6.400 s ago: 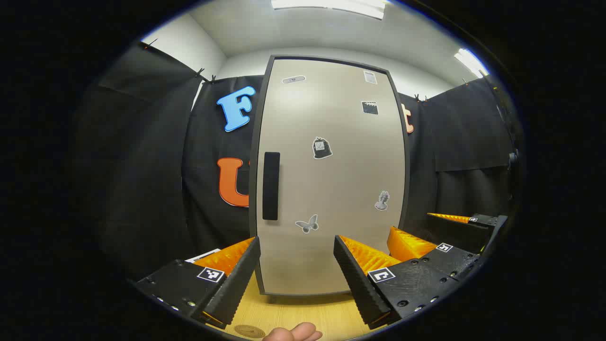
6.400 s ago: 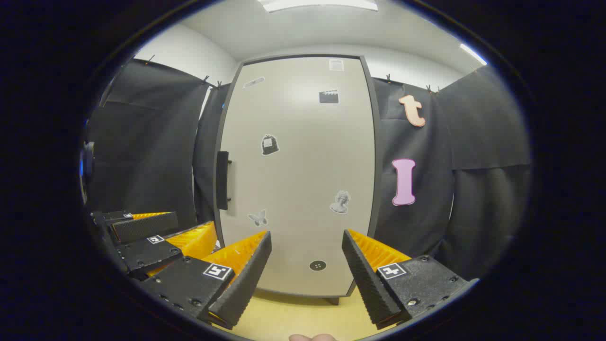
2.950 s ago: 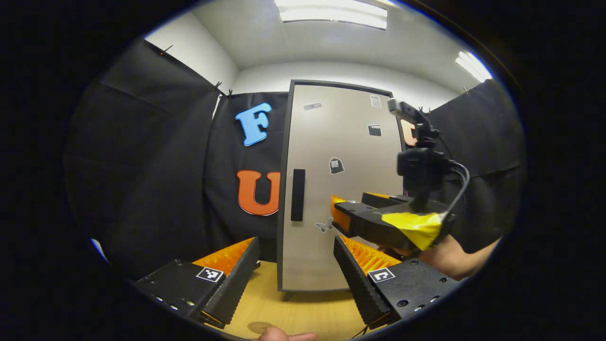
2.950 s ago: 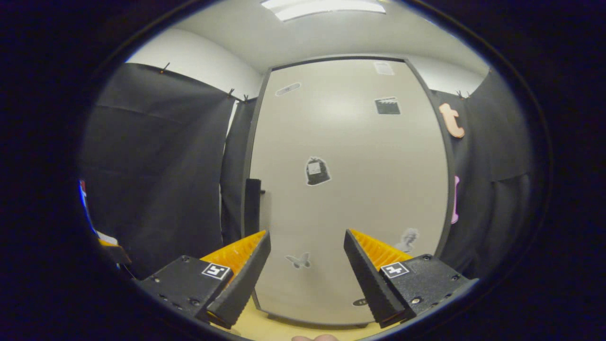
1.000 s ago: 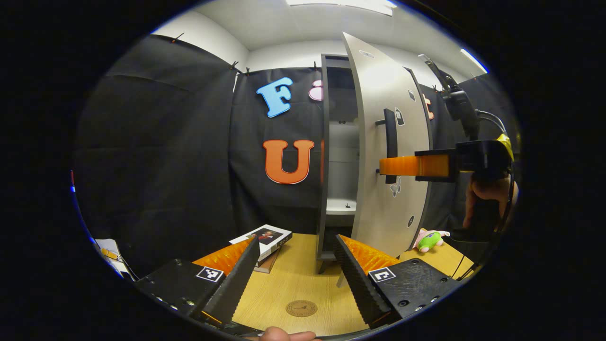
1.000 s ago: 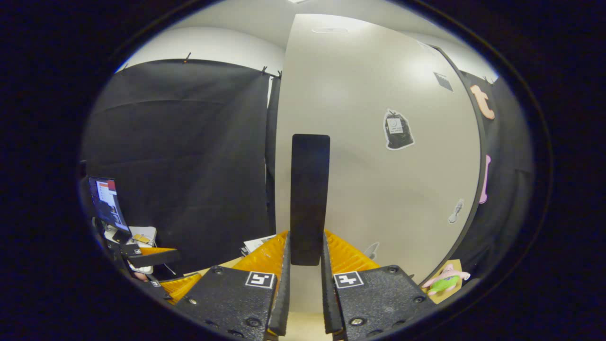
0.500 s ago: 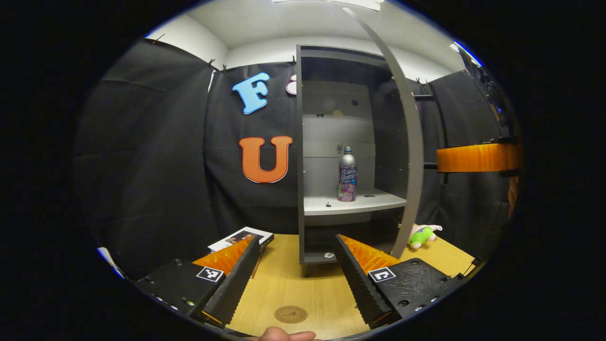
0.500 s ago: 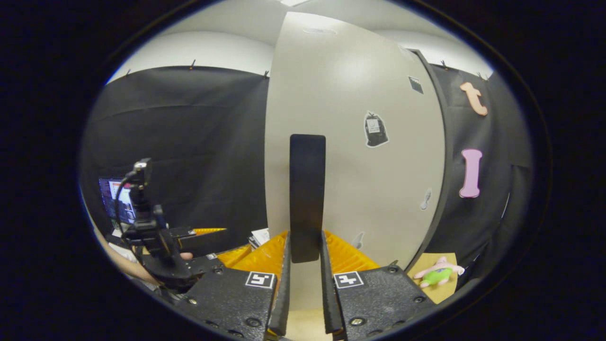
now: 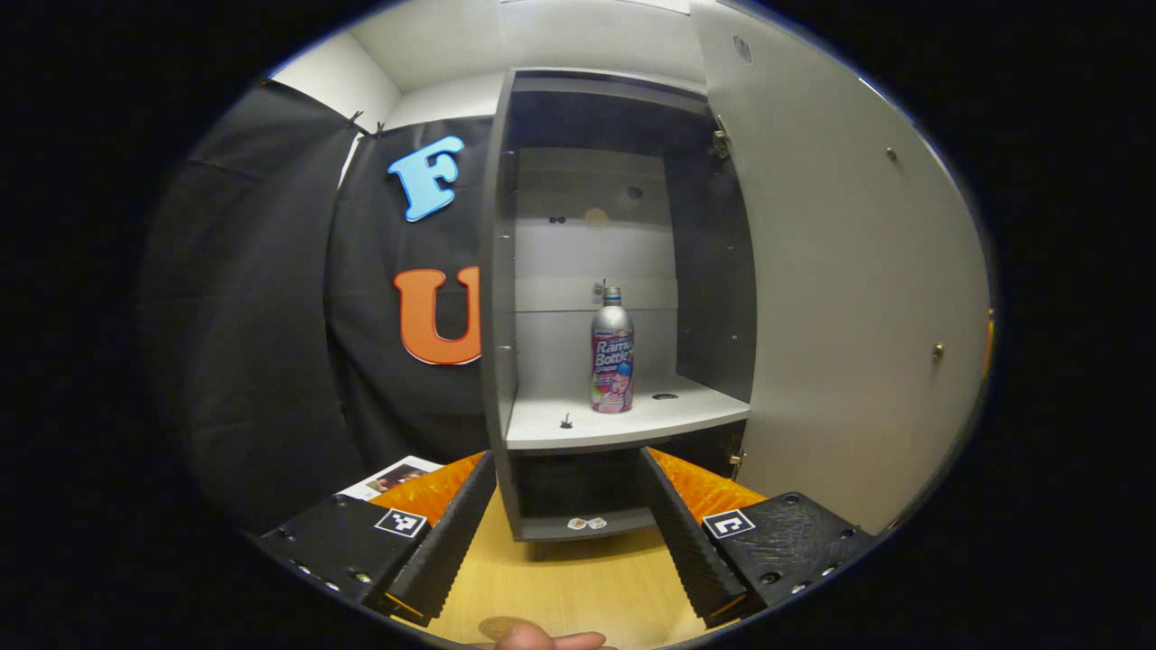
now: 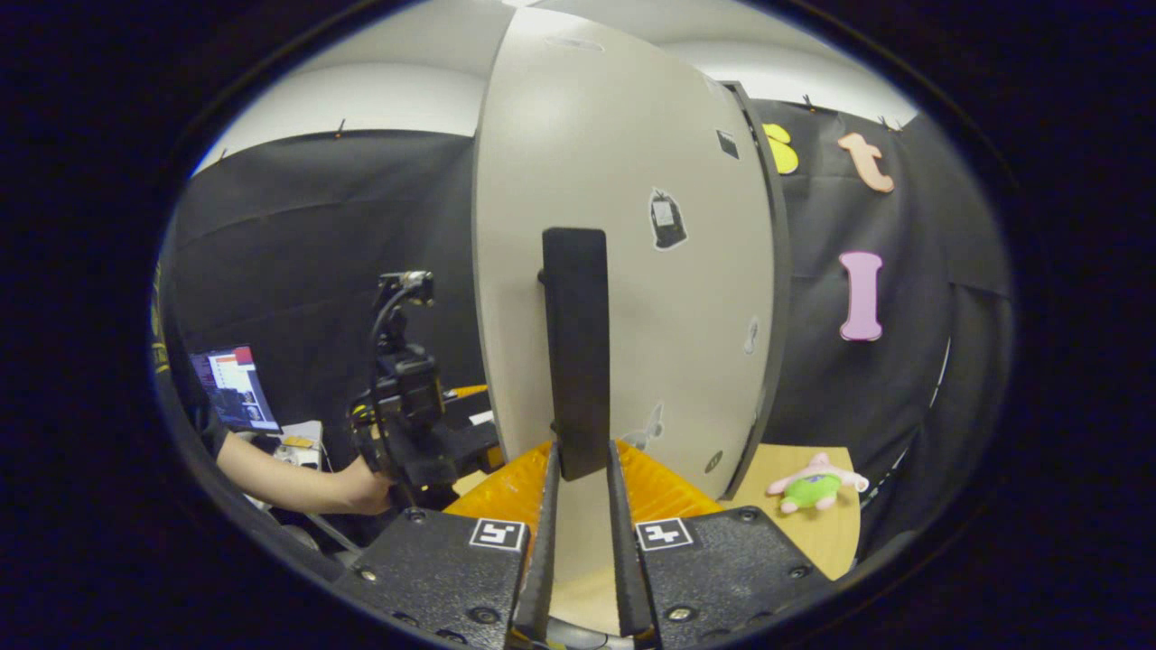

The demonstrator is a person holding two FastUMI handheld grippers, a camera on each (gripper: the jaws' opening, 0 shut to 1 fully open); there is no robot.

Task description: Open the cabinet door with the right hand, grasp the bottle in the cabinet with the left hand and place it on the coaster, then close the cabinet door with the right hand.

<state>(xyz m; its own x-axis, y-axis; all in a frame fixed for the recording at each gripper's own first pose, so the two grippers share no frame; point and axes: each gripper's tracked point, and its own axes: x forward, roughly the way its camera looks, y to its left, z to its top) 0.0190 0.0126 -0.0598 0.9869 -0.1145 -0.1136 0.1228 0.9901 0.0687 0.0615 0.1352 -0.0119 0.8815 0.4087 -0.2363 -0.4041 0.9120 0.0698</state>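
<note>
The cabinet stands open in the left gripper view. A silver bottle with a colourful label stands upright on its pale shelf. My left gripper is open, low in front of the shelf and well short of the bottle. The round coaster peeks in on the wooden table at the bottom edge. The door's inner face stands at the right. In the right gripper view my right gripper is shut on the lower end of the dark door handle on the door.
A book lies on the table left of the cabinet. A green and pink plush toy lies on the table past the door. The left gripper, held by a hand, and a monitor sit left of the door.
The door has swung wider open with my right gripper shut on its handle. My left gripper has moved closer to the cabinet, so the bottle looks nearer and more central.
</note>
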